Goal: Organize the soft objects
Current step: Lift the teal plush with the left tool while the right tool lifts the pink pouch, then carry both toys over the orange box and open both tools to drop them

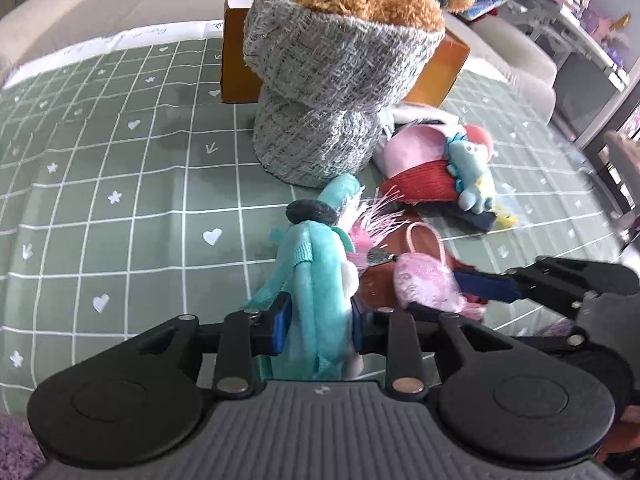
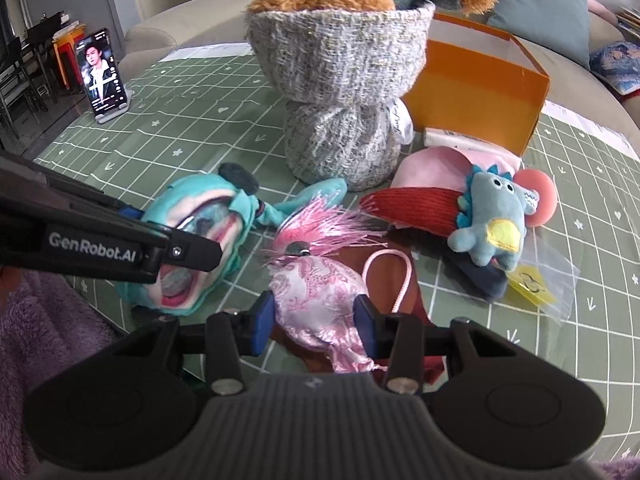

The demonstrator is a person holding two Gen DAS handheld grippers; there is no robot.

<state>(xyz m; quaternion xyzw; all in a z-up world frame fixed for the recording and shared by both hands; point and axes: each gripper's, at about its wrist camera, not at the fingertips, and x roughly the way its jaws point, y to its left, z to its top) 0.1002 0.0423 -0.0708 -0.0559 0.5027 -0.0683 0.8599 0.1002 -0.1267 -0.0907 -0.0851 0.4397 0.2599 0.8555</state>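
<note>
My left tongs clamp the teal plush; right tongs pinch the pink satin pouch (tassel loose). Lift both straight up, slowly.

Beige sofa curves behind the table w/ green grid cloth; teal cushion on it. Dark chairs at left (dim there), shelves far right.
</note>
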